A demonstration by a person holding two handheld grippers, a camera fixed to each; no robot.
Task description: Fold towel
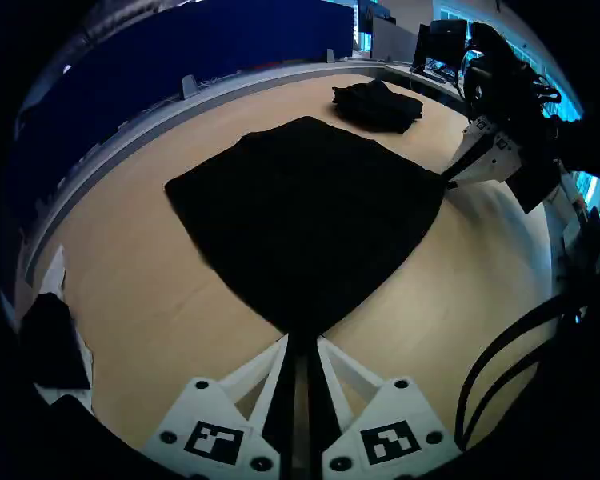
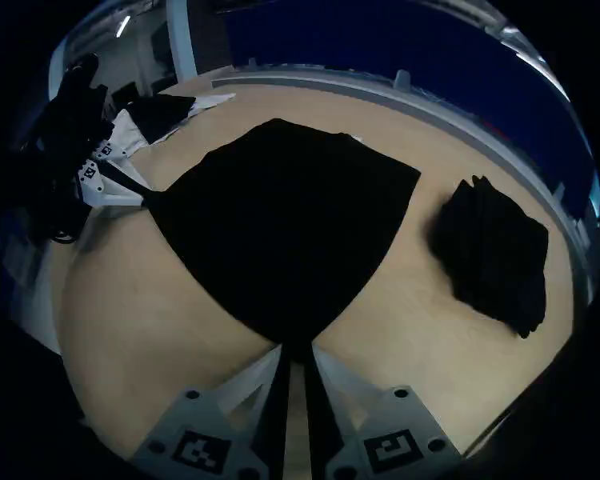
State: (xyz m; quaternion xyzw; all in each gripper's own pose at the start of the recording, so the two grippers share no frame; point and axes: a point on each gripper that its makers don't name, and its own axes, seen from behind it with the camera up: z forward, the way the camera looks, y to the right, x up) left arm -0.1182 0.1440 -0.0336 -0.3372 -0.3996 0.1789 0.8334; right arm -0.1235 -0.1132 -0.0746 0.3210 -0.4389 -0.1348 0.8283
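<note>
At table centre — towel point(image 1: 308, 216) pinched by two corners

Along the 6 o'clock edge of the left gripper view, the left gripper point(image 1: 300, 342) has its fingers pressed together on the towel's near corner. The black pads merge with the black cloth, so the exact contact is hard to make out. The right gripper point(image 2: 298, 350) pinches another corner the same way at 6 o'clock in the right gripper view. Each also shows farther off in the other's view — the right gripper at 2 o'clock in the left gripper view, the left gripper at 10 o'clock in the right gripper view. Both sit at a stretched towel corner, and what holds them is too dark to make out.

The towel lies spread on the wooden table point(image 1: 140, 280), its surface too dark to show creases or texture. A folded stack of dark cloth point(image 2: 492, 256) sits on the table apart from the towel, at 3 o'clock in the right gripper view. A blue partition point(image 1: 220, 40) runs behind the table's curved far edge. At 8 o'clock in the left gripper view a dark cloth point(image 1: 52, 344) is cut off by the edge, and at 4 o'clock black cables point(image 1: 500, 360) loop across.
</note>
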